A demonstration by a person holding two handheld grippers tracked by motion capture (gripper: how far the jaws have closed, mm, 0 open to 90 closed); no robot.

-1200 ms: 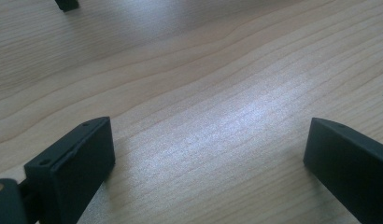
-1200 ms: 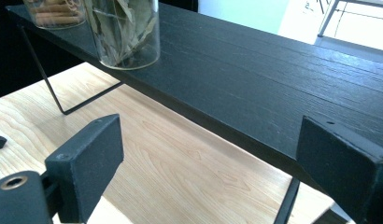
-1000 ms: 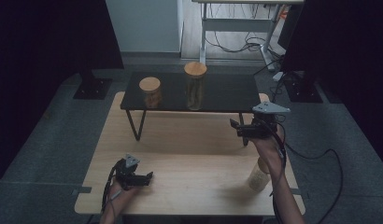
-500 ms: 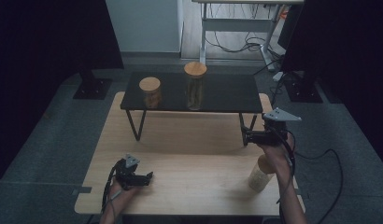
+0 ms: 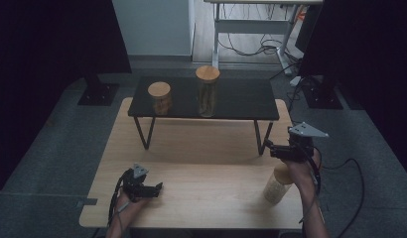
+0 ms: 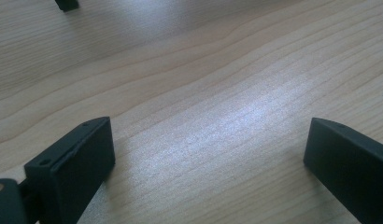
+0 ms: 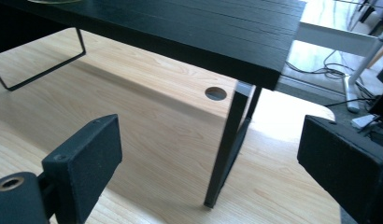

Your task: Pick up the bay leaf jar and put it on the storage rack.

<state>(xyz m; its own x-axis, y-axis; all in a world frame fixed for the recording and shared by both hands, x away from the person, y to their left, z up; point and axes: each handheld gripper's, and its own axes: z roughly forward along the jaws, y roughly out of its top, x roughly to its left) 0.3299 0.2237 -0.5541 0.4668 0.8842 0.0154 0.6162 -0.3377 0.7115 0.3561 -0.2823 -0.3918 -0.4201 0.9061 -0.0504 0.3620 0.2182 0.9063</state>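
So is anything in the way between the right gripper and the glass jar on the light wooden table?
Nothing visible stands between them. The open right gripper is close beside the filled glass jar on the light wooden table, but its jaws point away, toward the black shelf's leg.

black shelf (image 5: 241, 99), short jar (image 5: 160, 97), tall jar (image 5: 207, 90); cables (image 5: 251, 47)

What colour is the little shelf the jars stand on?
Black, top and legs; the shelf shows best in the high view.
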